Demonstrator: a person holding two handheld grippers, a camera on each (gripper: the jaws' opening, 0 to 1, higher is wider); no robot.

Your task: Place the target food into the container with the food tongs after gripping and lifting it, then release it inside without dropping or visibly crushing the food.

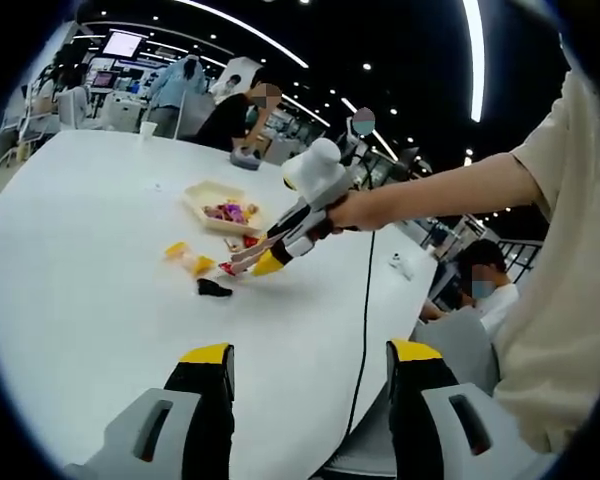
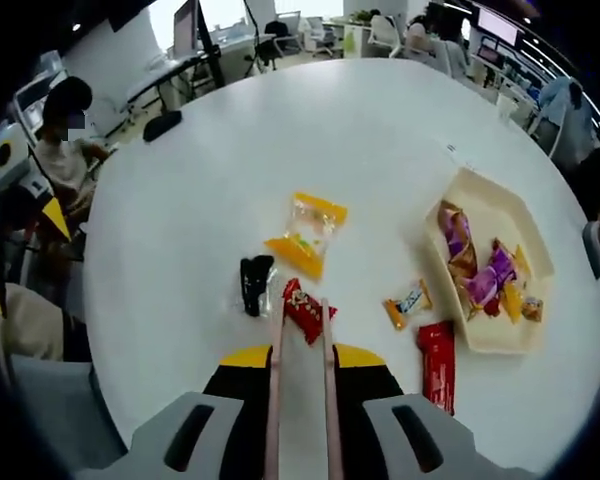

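Observation:
My right gripper is shut on a pair of pale food tongs. The tong tips reach either side of a small red snack packet on the white table; whether they are squeezing it I cannot tell. The cream tray with purple and orange packets lies to the right. In the left gripper view, a hand holds the right gripper with the tongs pointing down at the red packet, just in front of the tray. My left gripper hangs open over the table, holding nothing.
Loose packets lie around the tongs: a yellow one, a black one, a small orange one and a long red one. A black cable runs across the table. People sit at the table's edges.

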